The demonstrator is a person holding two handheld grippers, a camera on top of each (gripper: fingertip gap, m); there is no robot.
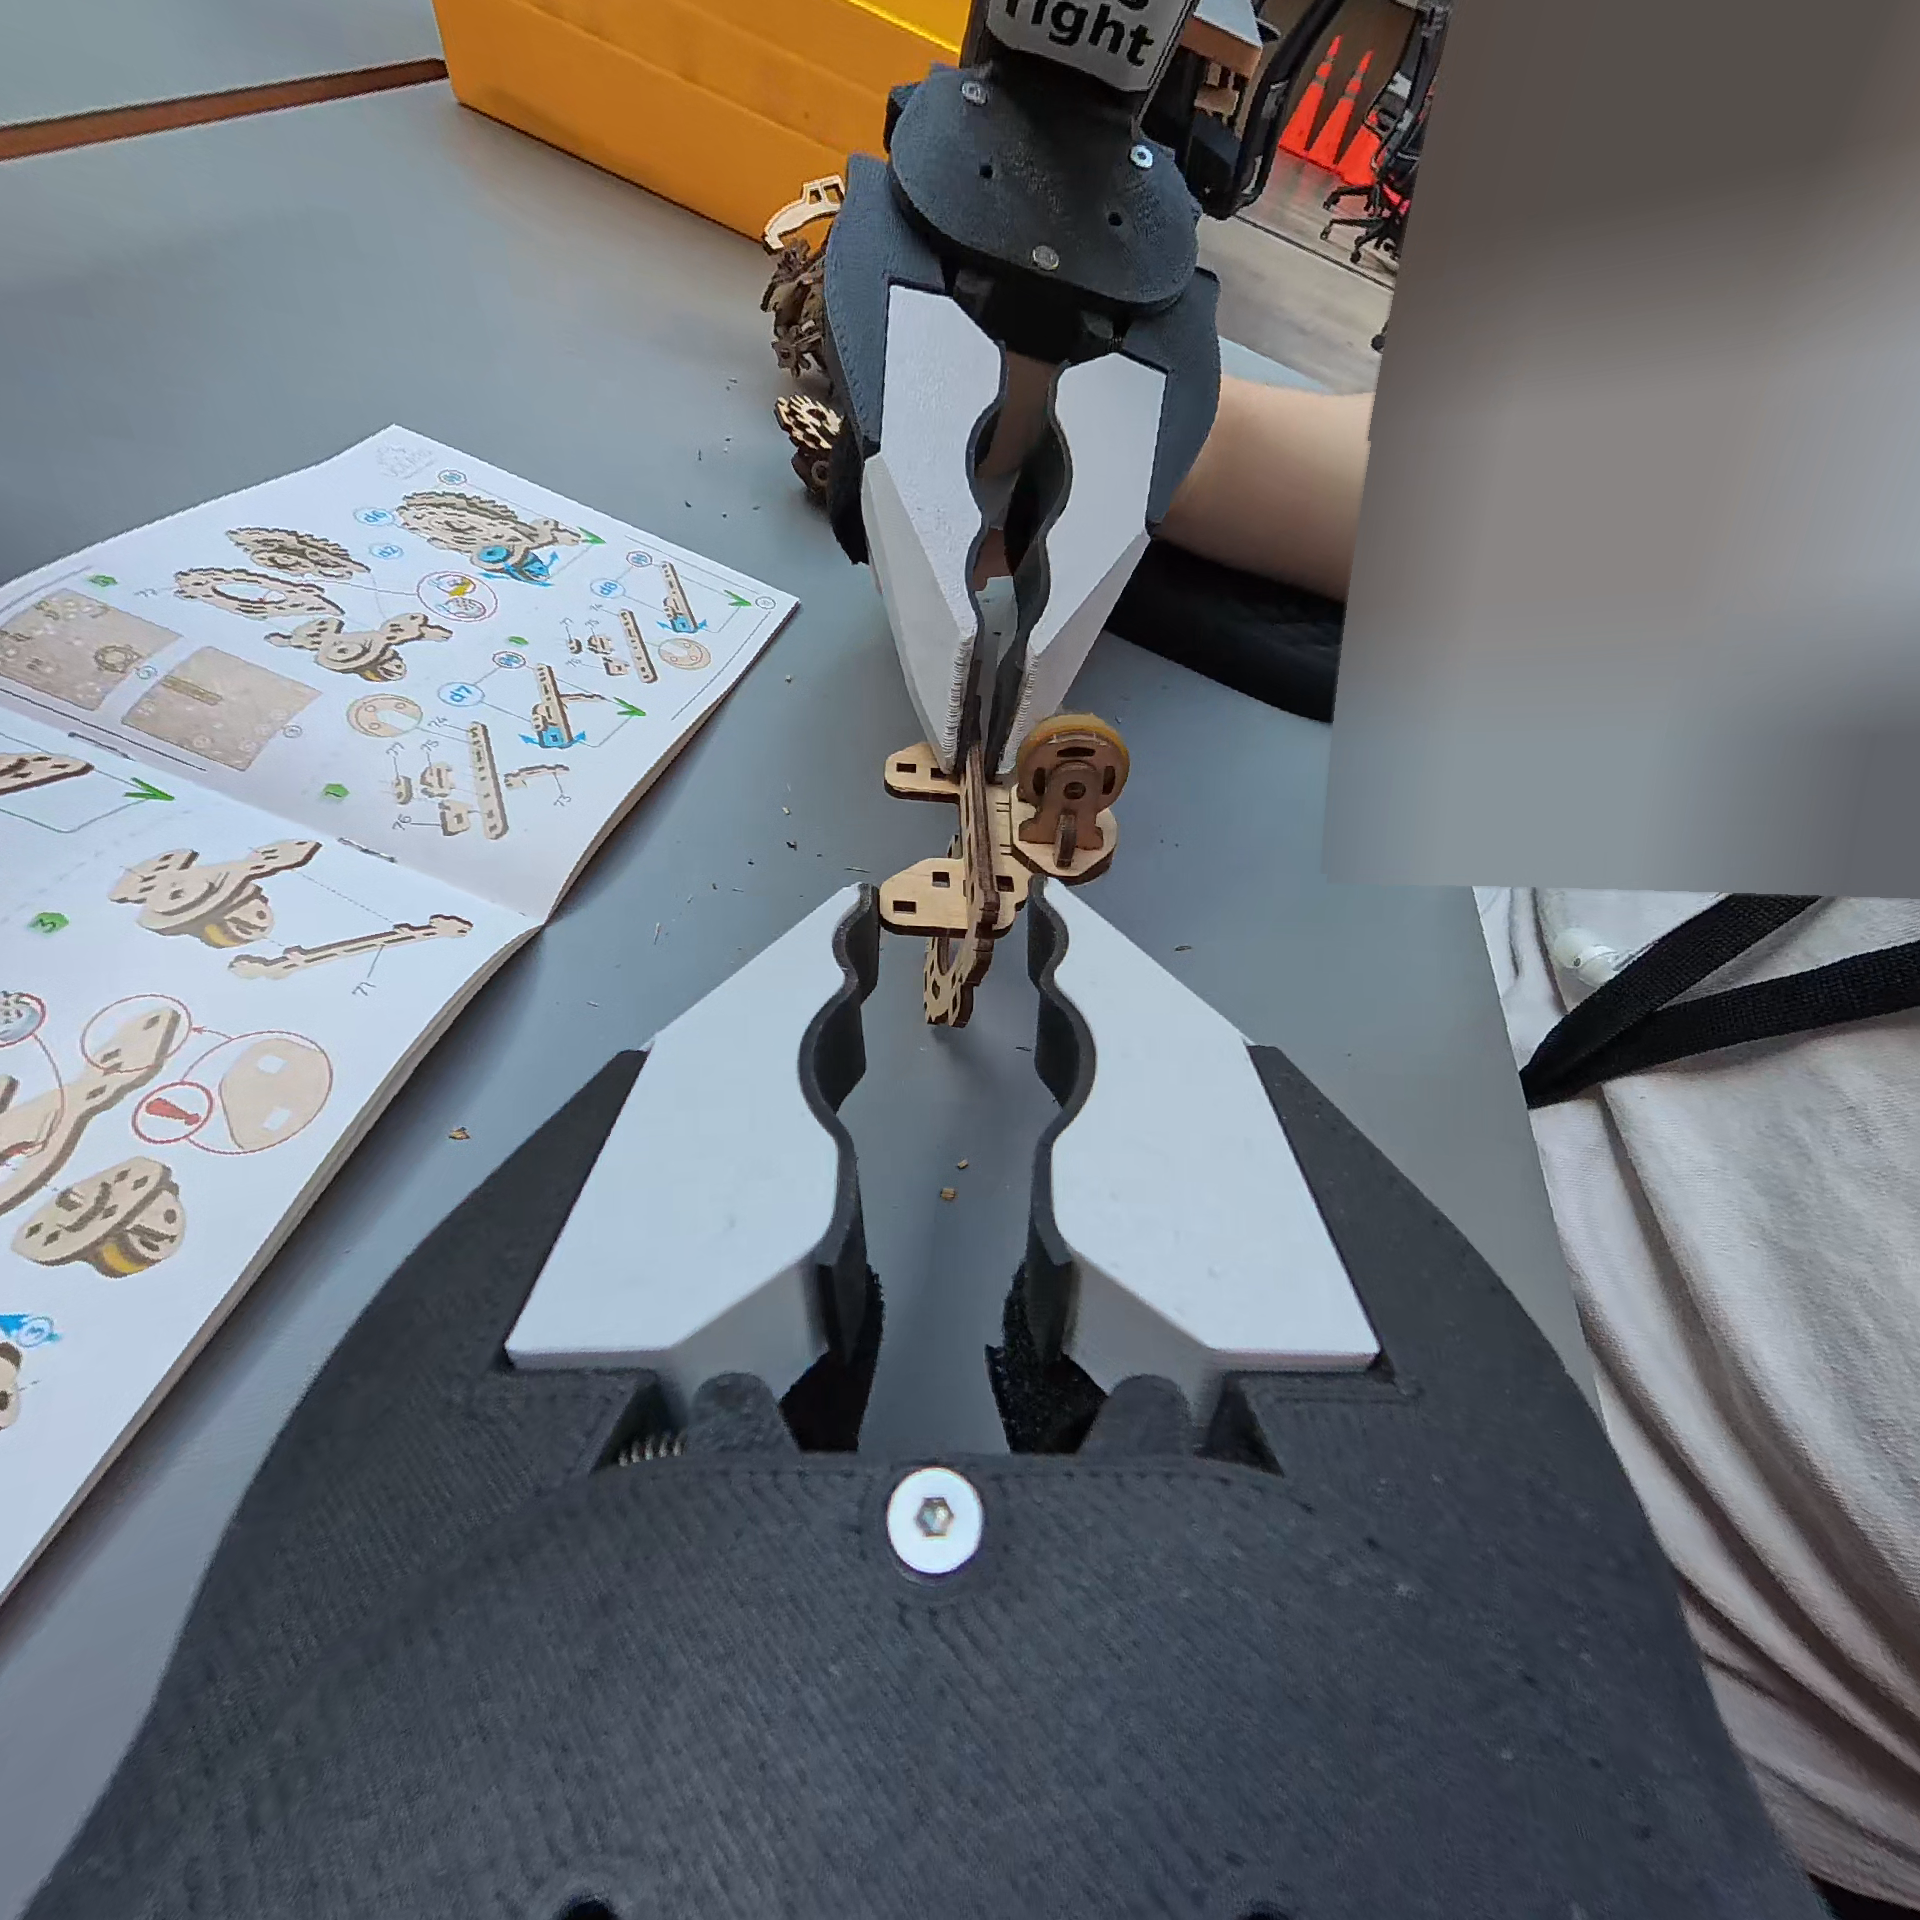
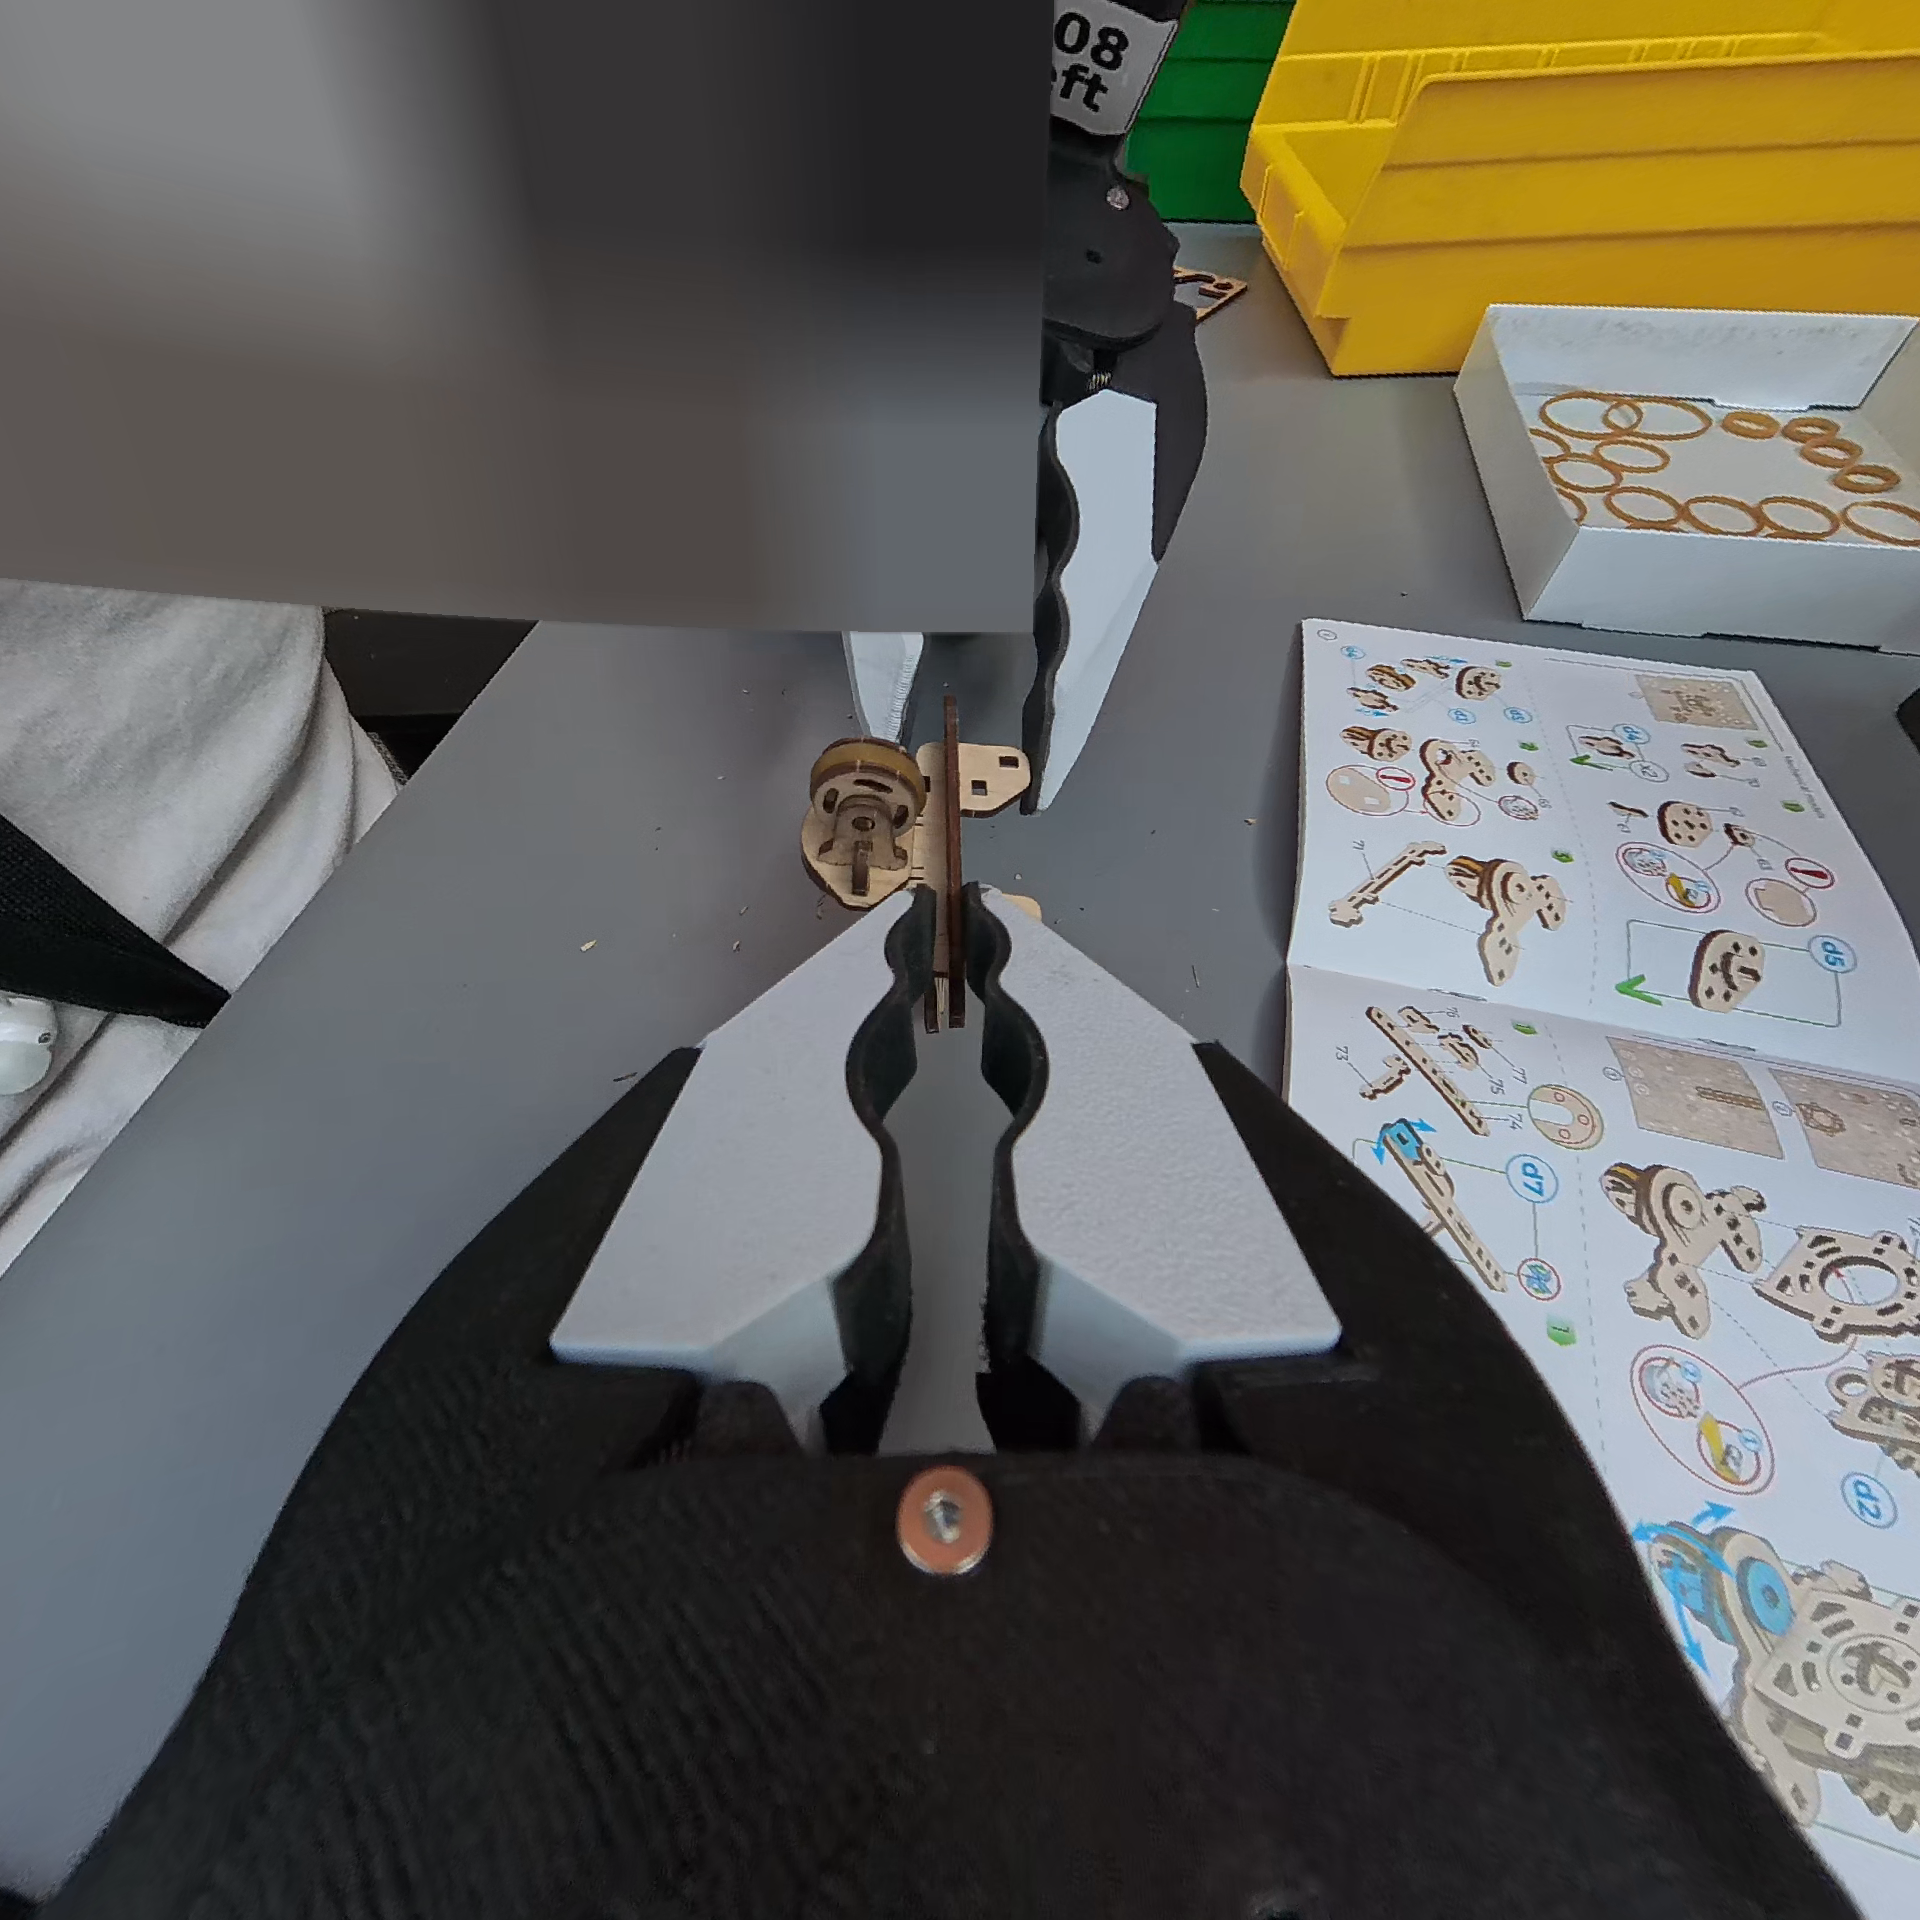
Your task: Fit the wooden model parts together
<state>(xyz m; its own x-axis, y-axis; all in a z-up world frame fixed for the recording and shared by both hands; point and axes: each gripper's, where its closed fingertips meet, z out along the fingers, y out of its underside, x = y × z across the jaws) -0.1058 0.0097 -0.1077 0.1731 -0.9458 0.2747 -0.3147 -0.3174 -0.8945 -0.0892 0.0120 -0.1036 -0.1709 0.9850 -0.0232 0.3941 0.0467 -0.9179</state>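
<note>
A small wooden assembly (image 1: 971, 852) stands over the grey table (image 1: 468, 312). It is made of slotted flat plates, with a round wheel (image 1: 1075, 748) on a bracket at one side. My right gripper (image 1: 971, 748) comes from the far side and is shut on the upright thin plate. The right wrist view shows that plate (image 2: 951, 810) edge-on between my right gripper's (image 2: 945, 899) tips, with the wheel (image 2: 864, 774) to its left. My left gripper (image 1: 951, 899) is open, its tips flanking the near end of the assembly. It faces me in the right wrist view (image 2: 956, 758), partly hidden.
An open instruction booklet (image 1: 343, 727) lies left of the grippers and also shows in the right wrist view (image 2: 1558, 987). A yellow bin (image 2: 1579, 177) and a white box of wooden rings (image 2: 1704, 468) stand farther back. Loose wooden gears (image 1: 805, 312) lie by the bin. A person's clothing (image 1: 1714, 1247) is at the table edge. Both grippers' tips are close together, under 4 cm apart.
</note>
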